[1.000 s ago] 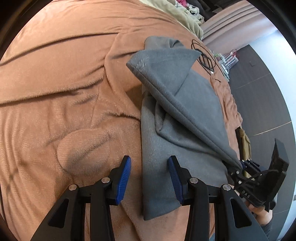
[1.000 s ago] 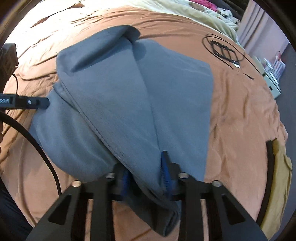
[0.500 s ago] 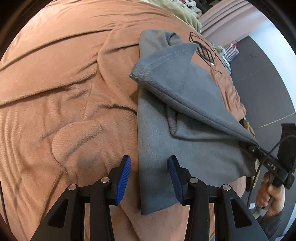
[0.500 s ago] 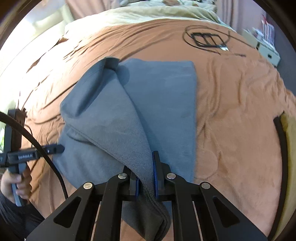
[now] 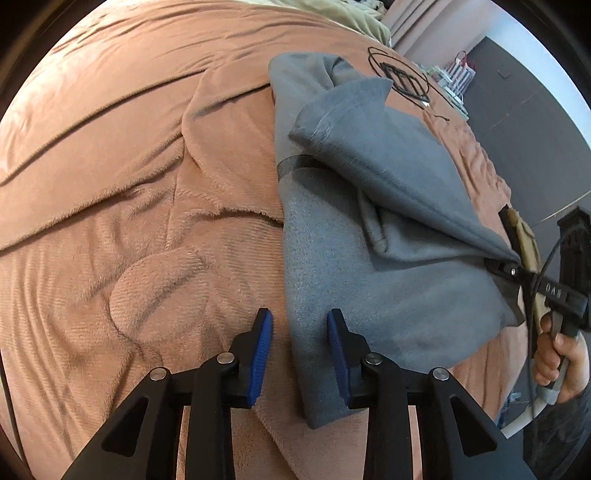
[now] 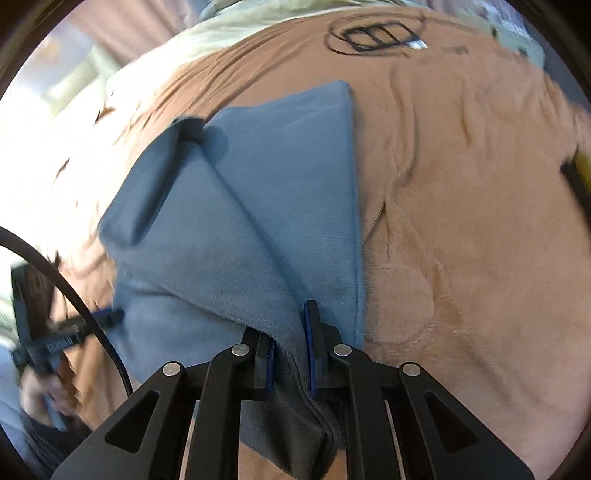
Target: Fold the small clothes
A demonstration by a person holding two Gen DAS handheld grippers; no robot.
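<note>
A grey fleece garment (image 5: 369,229) lies on the brown blanket (image 5: 129,184). It also shows in the right wrist view (image 6: 258,229). My left gripper (image 5: 300,332) is open, its blue pads astride the garment's near left edge. My right gripper (image 6: 290,332) is shut on a fold of the garment and holds that layer lifted over the rest. In the left wrist view the right gripper (image 5: 506,264) pinches the raised fold at the garment's right side. In the right wrist view the left gripper (image 6: 110,315) is at the garment's left edge.
A coiled black cable (image 5: 402,77) lies on the blanket beyond the garment, also in the right wrist view (image 6: 376,35). A yellow-tan item (image 5: 524,236) sits at the bed's right edge. Pale bedding (image 6: 166,48) lies at the far end.
My right gripper has carried the lifted fold further across the garment, toward the left side. The left gripper has stayed open at the near edge.
</note>
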